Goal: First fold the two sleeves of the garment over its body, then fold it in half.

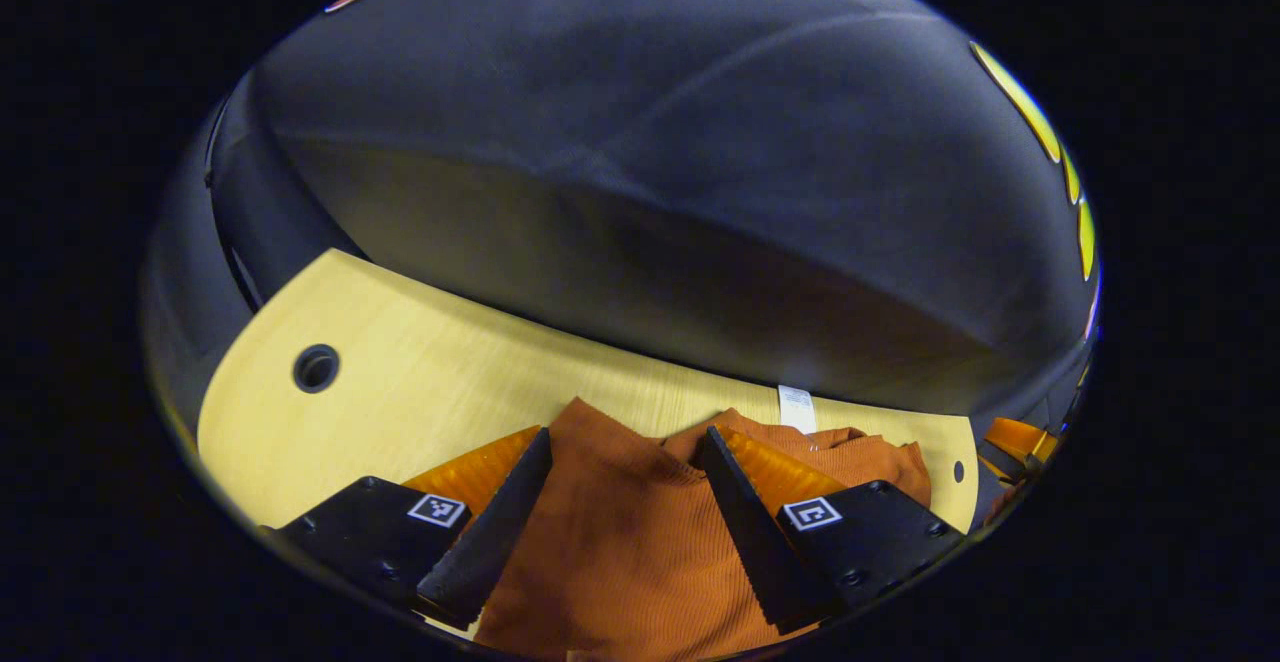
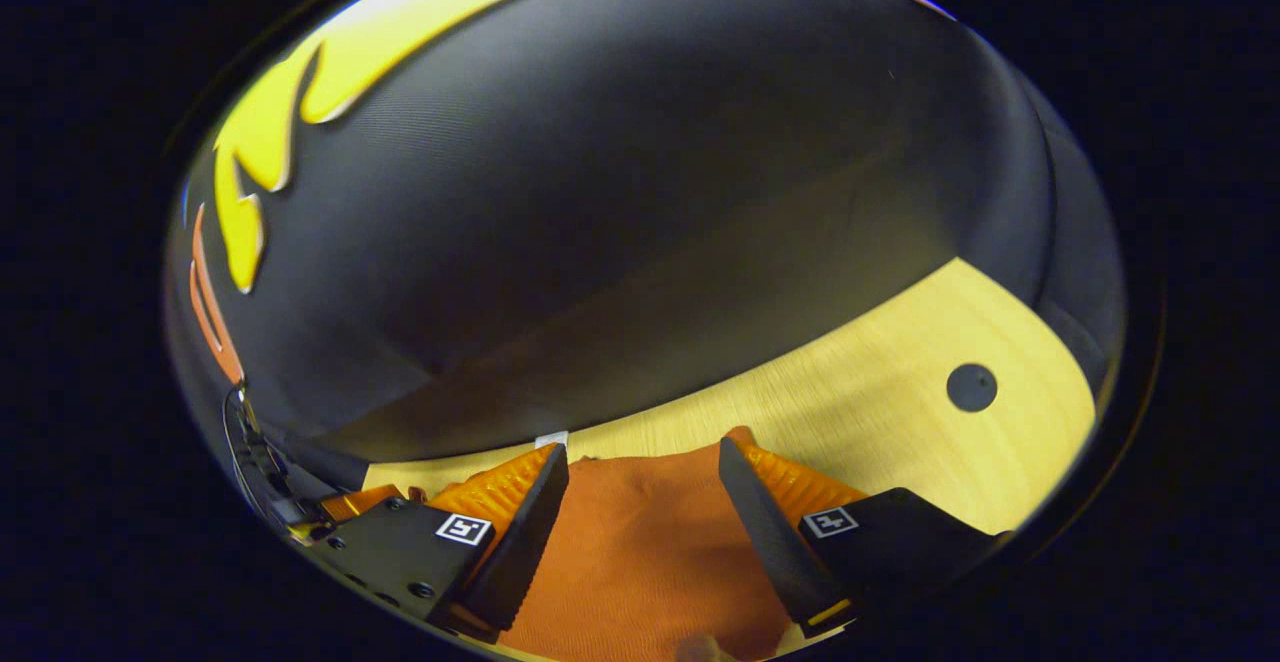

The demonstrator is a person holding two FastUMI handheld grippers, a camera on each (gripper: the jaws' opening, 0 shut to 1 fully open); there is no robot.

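The garment (image 1: pixel 640 532), a rust-orange ribbed knit, lay on the pale wood table (image 1: pixel 420 382), near its far edge by the booth's black cloth wall (image 1: pixel 640 142). In the left gripper view it ran from btwn the fingers outward to the right, bunched into rumpled folds at the far end w/ a small white tag (image 1: pixel 797 408) standing up at the table's back edge; a pointed corner of fabric reached toward the wall just past the fingertips. In the right gripper view the garment (image 2: pixel 650 542) looked flatter & smoother, its far hem straight across, w/ a small corner peeking up beside the right-hand finger and the white tag (image 2: pixel 551 439) at the far edge, just above the left-hand finger. The left gripper (image 1: pixel 625 452) sat low over the cloth, fingers spread wide, fabric lying in the gap; can't tell if the pads touched it. The right gripper (image 2: pixel 640 462) was likewise splayed wide over the cloth, nothing pinched. Black finger pads w/ orange ribbed backs and small square markers on both bodies. Table showed a dark round hole (image 1: pixel 316 368) off to the left in the left gripper view, and a dark round cap (image 2: pixel 971 387) to the right in the right gripper view. At the far right rim of the left gripper view, an orange-and-black bit (image 1: pixel 1015 442) showed, too small to ID for sure.
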